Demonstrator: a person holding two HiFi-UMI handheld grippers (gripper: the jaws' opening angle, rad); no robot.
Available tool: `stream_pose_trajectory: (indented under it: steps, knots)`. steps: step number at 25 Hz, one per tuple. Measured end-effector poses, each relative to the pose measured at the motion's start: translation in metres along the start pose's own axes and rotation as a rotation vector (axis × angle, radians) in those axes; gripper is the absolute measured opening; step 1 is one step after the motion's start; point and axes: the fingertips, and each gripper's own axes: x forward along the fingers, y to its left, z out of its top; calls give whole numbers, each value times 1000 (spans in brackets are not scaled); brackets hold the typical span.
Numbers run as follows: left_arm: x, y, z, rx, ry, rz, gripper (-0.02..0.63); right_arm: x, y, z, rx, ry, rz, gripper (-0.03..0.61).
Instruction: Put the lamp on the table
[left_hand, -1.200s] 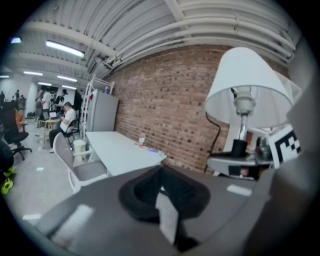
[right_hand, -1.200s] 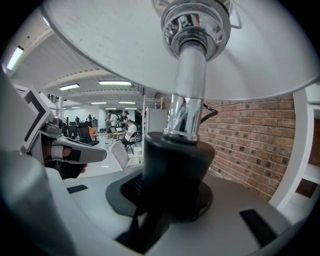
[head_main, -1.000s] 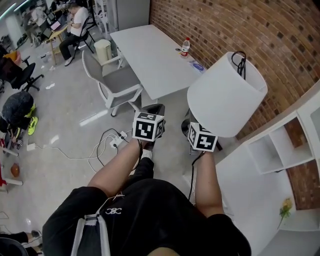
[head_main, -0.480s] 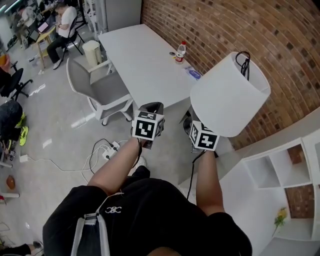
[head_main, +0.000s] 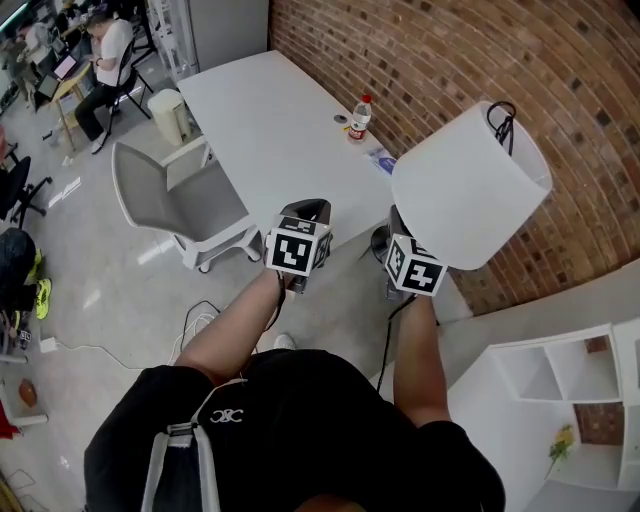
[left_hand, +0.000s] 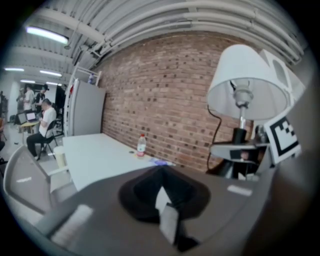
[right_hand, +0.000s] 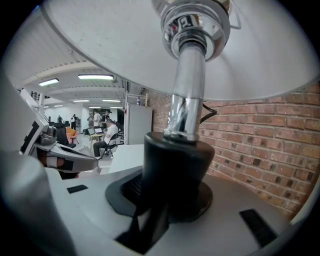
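Note:
The lamp has a white shade (head_main: 470, 185), a chrome stem (right_hand: 186, 95) and a black base (right_hand: 175, 170). It hangs in the air, upright, in front of the brick wall. My right gripper (head_main: 392, 228) is shut on the black base, and the lamp's black cord hangs down beside my right arm. My left gripper (head_main: 305, 215) holds nothing and its jaws look shut; it floats level with the right one, a little to its left. The long white table (head_main: 270, 120) lies just ahead of both grippers. From the left gripper view the lamp (left_hand: 247, 85) shows at the right.
A plastic bottle (head_main: 359, 117) and small items stand on the table near the wall. A grey office chair (head_main: 170, 195) is at the table's left side. A white shelf unit (head_main: 540, 390) is at the lower right. Cables lie on the floor. People sit at desks far left.
The table and chair have come closer and lower in the head view as I walk toward them. The lamp stays in the right gripper and both grippers keep their pose.

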Motion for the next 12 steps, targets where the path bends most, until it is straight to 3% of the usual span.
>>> stream_pose_trajectory:
  steps: [12]
  knots:
    - [76,51,-8,-42,81,1,0,87,-33,-8,45,28,-32,94]
